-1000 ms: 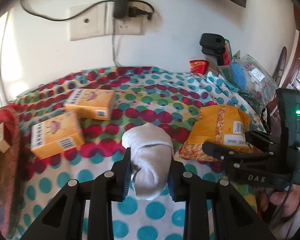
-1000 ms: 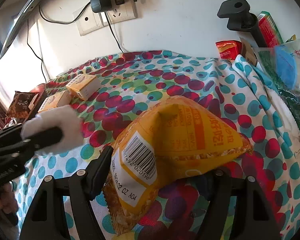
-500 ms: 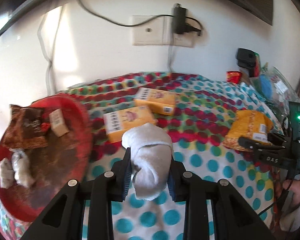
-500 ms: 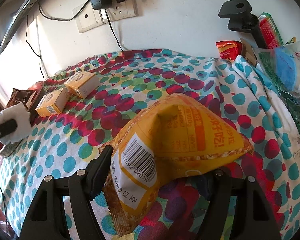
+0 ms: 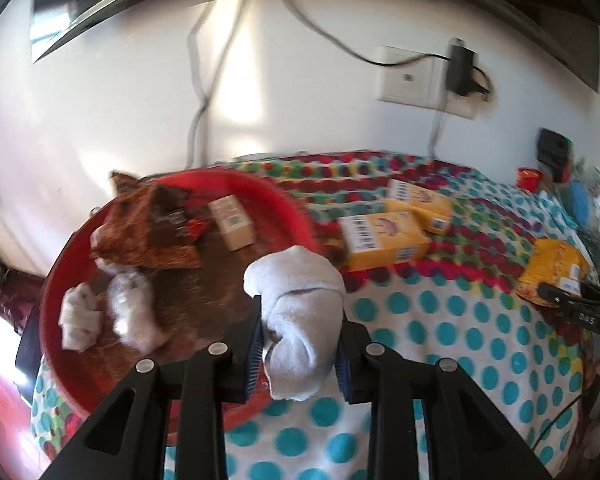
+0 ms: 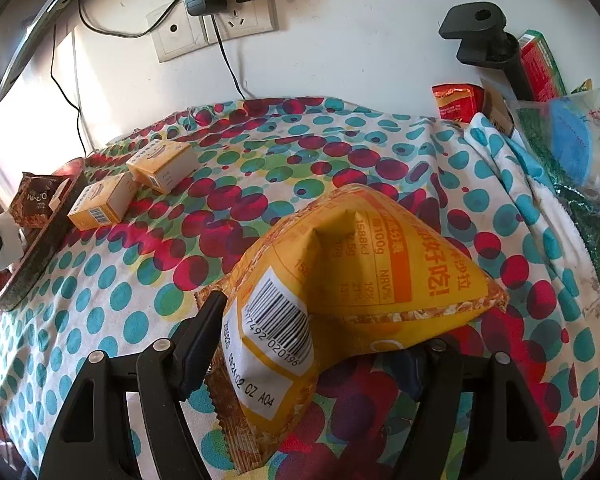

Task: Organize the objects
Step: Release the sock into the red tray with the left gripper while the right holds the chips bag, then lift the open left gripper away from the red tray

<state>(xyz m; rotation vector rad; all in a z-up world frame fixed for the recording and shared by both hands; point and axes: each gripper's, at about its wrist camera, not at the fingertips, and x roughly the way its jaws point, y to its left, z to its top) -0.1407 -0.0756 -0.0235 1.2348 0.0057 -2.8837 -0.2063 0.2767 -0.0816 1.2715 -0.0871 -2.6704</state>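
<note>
Left gripper [image 5: 298,336] was clamped on a rolled white cloth bundle [image 5: 296,304], held over the near rim of the round red tray [image 5: 288,208] at the left, likely so it could join two similar white rolls [image 5: 112,316] lying there with a brown snack packet [image 5: 148,228]. Right gripper [image 6: 320,344] straddled a puffy yellow snack bag [image 6: 356,276] resting on the dotted tablecloth [image 6: 100,312]; whether its fingers pressed it, I couldn't tell. Two yellow cardboard boxes [image 5: 396,232] waited right of the tray.
</note>
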